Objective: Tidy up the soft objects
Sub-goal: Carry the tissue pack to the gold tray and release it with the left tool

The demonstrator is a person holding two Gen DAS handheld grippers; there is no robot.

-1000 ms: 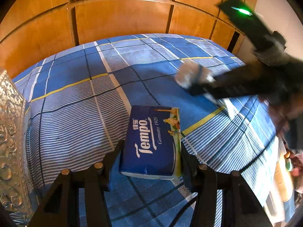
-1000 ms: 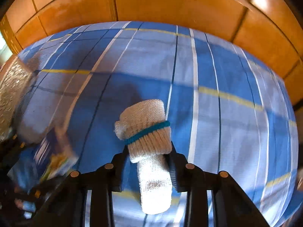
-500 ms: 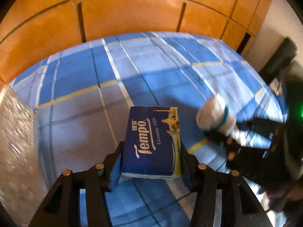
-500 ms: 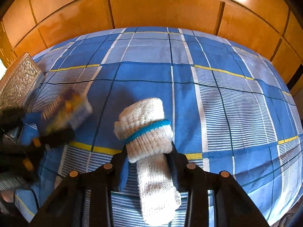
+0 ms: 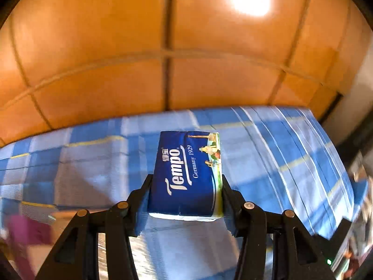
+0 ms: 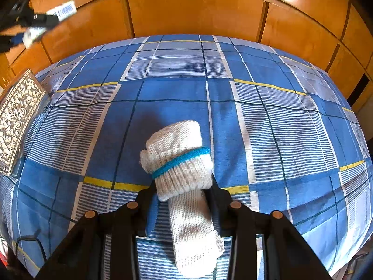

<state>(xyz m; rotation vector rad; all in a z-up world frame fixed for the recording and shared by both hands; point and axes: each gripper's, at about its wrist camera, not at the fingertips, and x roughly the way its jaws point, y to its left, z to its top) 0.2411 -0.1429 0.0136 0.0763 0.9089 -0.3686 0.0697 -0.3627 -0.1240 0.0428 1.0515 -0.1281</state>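
Print: dark-blue soft tissue pack (image 5: 186, 175) reads "Tempo", "Germany 1929", plus Chinese characters.
Left gripper (image 5: 185, 200): jaws part-open, clamped on pack sides, held above blue plaid bedsheet (image 5: 279, 158).
Right gripper (image 6: 181, 200): jaws narrow, pinching cream ribbed knit sock roll with teal band (image 6: 179, 161), above bedsheet centre.
Left edge: silver embossed floral box (image 6: 16, 116).
Behind: glossy orange wood panels (image 6: 198, 7).

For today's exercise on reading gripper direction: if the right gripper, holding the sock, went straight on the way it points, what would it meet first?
Probably the bedsheet: the right gripper tilts down toward it, and nothing lies beyond the sock. Depth is unclear.
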